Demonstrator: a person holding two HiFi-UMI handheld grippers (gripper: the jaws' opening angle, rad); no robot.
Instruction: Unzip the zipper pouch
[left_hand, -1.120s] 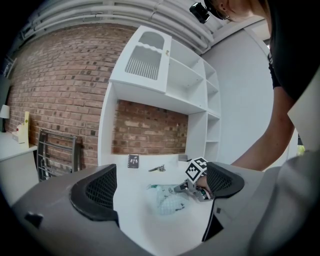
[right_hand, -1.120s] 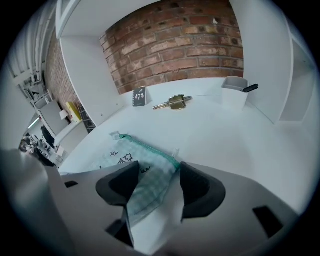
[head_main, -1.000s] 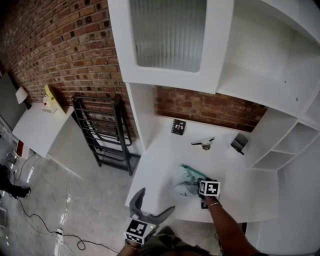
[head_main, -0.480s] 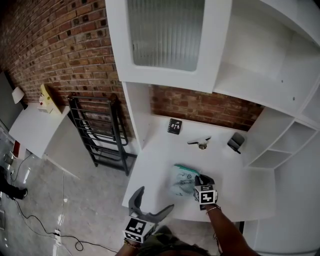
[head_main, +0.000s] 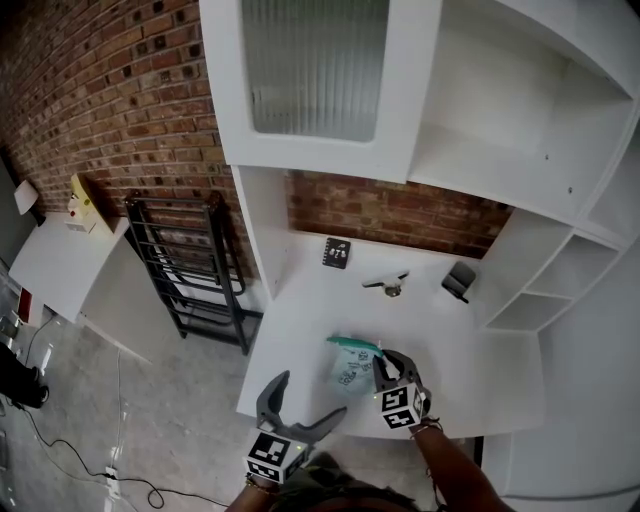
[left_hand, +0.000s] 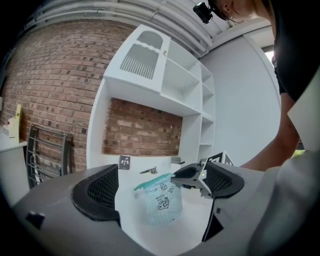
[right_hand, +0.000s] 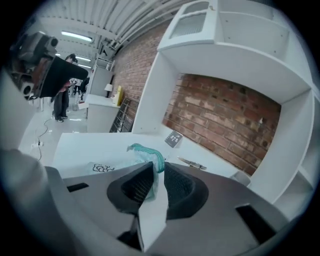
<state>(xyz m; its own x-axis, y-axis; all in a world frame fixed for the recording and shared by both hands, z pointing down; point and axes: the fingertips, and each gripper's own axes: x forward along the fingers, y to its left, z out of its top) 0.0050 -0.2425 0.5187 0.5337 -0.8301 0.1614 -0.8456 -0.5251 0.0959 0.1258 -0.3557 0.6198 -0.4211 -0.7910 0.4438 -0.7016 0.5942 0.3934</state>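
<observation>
Right gripper (right_hand: 158, 170): the fingers have just been closing and are now clenched on a top corner of the zipper pouch (left_hand: 161, 202), at one end of its teal zipper band (left_hand: 153, 181).

Change noted: a second ago the pouch lay flat on the tabletop (head_main: 300, 330). It now hangs upright from that grip, near the front edge. Whether its lower edge touches the tabletop cannot be confirmed.

Left gripper (head_main: 312, 400): fingers spread wide, grasping nothing, held off the front edge and facing the pouch.

Assessment: the pouch is presented for the left fingers to take the slider or the opposite end. Unzipping has not begun, as the band appears shut along its length.

Contents: the pouch is translucent and looks flat, probably empty. Shelf compartments (head_main: 545, 300) at the right rear show nothing inside.
</observation>
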